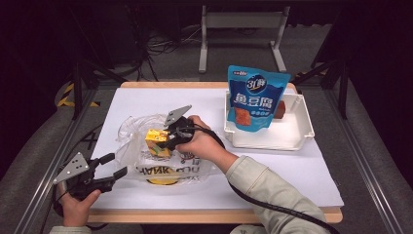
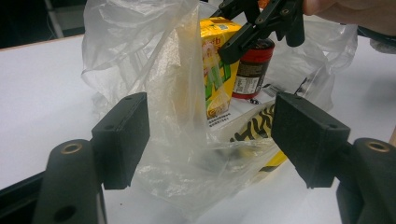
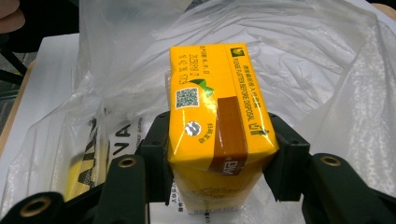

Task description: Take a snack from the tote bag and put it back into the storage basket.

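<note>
Drink carton [image 3: 217,126] | yellow, upright, green print, QR code | clamped by right hand-held gripper [image 3: 217,158] | left hand-held gripper [image 2: 210,135] released

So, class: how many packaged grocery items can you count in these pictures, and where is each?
3, perhaps more hidden. A yellow drink carton is clamped in the right gripper inside the clear plastic bag; a red-labelled can stands behind it; a blue snack pouch is in the white tray.
</note>
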Demonstrator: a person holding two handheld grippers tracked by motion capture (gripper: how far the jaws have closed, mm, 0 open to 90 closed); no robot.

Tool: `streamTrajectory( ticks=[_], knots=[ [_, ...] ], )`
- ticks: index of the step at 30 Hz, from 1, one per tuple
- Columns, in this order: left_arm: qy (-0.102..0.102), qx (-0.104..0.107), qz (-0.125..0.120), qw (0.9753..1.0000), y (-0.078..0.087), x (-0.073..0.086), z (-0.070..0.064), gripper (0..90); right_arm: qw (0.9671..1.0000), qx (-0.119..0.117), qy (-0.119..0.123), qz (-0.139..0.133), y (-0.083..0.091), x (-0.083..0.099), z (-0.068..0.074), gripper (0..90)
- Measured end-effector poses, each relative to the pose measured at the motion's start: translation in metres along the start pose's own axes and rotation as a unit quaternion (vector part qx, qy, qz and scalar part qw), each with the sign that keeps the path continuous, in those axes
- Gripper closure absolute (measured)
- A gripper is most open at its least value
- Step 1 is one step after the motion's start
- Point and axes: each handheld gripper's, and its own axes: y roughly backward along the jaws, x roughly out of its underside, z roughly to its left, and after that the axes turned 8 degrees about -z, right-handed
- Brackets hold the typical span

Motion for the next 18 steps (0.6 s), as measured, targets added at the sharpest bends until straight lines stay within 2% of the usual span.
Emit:
streamTrajectory(
  ticks=[6, 8, 18],
  knots=[
    [0.002, 0.000, -0.001, 1.0000, 0.000, 0.000, 0.000, 28.9, 1.0000, -0.004, 0.001, -0.005, 0.000, -0.001, 0.001, 51.4],
    [0.000, 0.000, 0.000, 1.0000, 0.000, 0.000, 0.000, 28.9, 0.9999, -0.011, -0.009, -0.008, 0.000, -0.002, 0.001, 51.4],
    [0.001, 0.001, 0.000, 1.0000, 0.000, 0.000, 0.000, 28.8, 0.9995, -0.019, 0.005, -0.025, 0.009, -0.015, 0.007, 51.4]
  ],
)
